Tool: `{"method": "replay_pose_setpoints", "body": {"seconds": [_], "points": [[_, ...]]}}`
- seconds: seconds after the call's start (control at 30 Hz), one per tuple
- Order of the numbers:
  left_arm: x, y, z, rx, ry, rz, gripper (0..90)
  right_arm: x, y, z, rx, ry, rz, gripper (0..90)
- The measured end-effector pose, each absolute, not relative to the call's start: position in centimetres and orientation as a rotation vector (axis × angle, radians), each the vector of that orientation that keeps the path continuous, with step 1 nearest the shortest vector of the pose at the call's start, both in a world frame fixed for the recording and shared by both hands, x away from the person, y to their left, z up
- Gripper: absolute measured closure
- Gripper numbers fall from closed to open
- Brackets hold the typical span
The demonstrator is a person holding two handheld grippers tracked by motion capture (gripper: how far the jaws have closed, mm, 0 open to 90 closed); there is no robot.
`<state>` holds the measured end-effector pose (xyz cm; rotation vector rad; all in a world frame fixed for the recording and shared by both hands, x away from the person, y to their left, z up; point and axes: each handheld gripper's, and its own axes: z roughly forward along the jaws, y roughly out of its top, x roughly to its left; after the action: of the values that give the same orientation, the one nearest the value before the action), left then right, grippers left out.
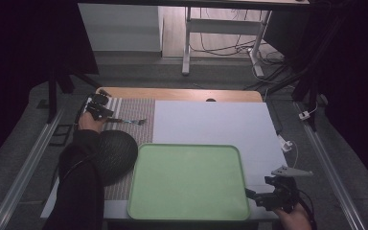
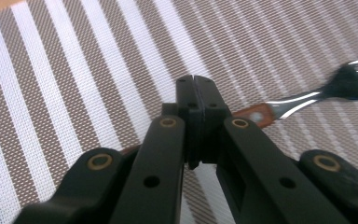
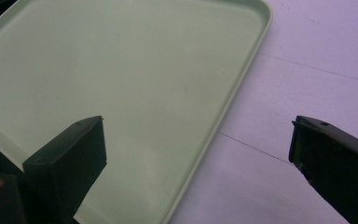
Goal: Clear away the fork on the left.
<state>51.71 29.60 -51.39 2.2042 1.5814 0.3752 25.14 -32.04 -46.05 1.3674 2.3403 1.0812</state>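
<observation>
Two black jaws of the left gripper are pressed together on the reddish-brown handle of a fork, whose shiny metal tines carry a dark fuzzy clump. It lies flat on a woven striped placemat, beyond the far left corner of the smooth, pale green tray with rounded corners. A dark, round textured bowl sits just left of the tray. By the tray's near right corner, the right gripper holds its jaws wide apart, empty.
</observation>
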Motion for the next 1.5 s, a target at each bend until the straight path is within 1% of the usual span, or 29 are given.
{"method": "replay_pose_setpoints", "body": {"seconds": [0.13, 0.27, 0.47, 0.63, 0.77, 0.87, 0.93, 0.97, 1.0, 1.03, 1.13, 1.23, 1.3, 1.33, 1.37, 1.4, 1.47, 1.5], "points": [[52.1, 29.7, -52.1, 2.219, 1.621, 0.38, 89.4, 25.2, -32.1, -46.0, 1.369, 2.341, 1.081, 4.0], [51.8, 29.7, -52.1, 2.23, 1.617, 0.371, 89.5, 25.2, -32.1, -46.0, 1.373, 2.339, 1.083, 4.1], [50.4, 30.1, -52.1, 2.204, 1.607, 0.299, 89.4, 25.2, -32.1, -46.0, 1.371, 2.34, 1.078, 4.1], [48.9, 30.2, -52.2, 2.213, 1.57, 0.264, 89.4, 25.2, -32.0, -46.1, 1.371, 2.34, 1.076, 4.1], [48.3, 30.1, -52.1, 2.237, 1.54, 0.213, 89.4, 25.2, -32.0, -46.1, 1.372, 2.341, 1.075, 4.1], [48.3, 30.0, -51.9, 2.261, 1.534, 0.227, 89.4, 25.2, -31.9, -46.1, 1.366, 2.342, 1.07, 4.1], [48.4, 30.3, -51.5, 2.232, 1.535, 0.262, 88.7, 25.2, -31.9, -46.1, 1.366, 2.343, 1.07, 4.1], [48.4, 30.5, -51.2, 2.198, 1.534, 0.256, 75.2, 25.2, -32.0, -46.1, 1.367, 2.343, 1.07, 4.1], [48.5, 30.6, -51.0, 2.168, 1.531, 0.246, 75.2, 25.2, -32.0, -46.1, 1.367, 2.343, 1.07, 4.1], [48.5, 30.6, -50.8, 2.158, 1.516, 0.252, 69.1, 25.2, -32.0, -46.1, 1.37, 2.341, 1.068, 4.1], [48.7, 30.0, -50.5, 2.183, 1.477, 0.288, 56.2, 25.2, -32.0, -46.0, 1.377, 2.34, 1.072, 4.1], [49.1, 29.6, -50.6, 2.168, 1.453, 0.262, 39.5, 25.2, -32.0, -46.1, 1.368, 2.342, 1.07, 4.1], [49.4, 29.1, -50.9, 2.173, 1.449, 0.237, 25.0, 25.2, -32.0, -46.0, 1.369, 2.342, 1.071, 4.1], [49.6, 28.8, -51.1, 2.189, 1.447, 0.236, 19.7, 25.2, -32.0, -46.0, 1.37, 2.342, 1.072, 4.1], [49.8, 28.5, -51.3, 2.203, 1.448, 0.223, 10.5, 25.2, -32.0, -46.0, 1.371, 2.341, 1.071, 4.2], [50.0, 28.1, -51.6, 2.22, 1.45, 0.206, 10.5, 25.2, -32.0, -46.0, 1.371, 2.341, 1.071, 4.2], [50.3, 27.5, -52.1, 2.264, 1.447, 0.195, 3.2, 25.2, -32.0, -46.0, 1.37, 2.342, 1.072, 4.2], [50.5, 27.2, -52.3, 2.271, 1.454, 0.192, 1.6, 25.2, -32.0, -46.0, 1.369, 2.342, 1.072, 4.1]]}}
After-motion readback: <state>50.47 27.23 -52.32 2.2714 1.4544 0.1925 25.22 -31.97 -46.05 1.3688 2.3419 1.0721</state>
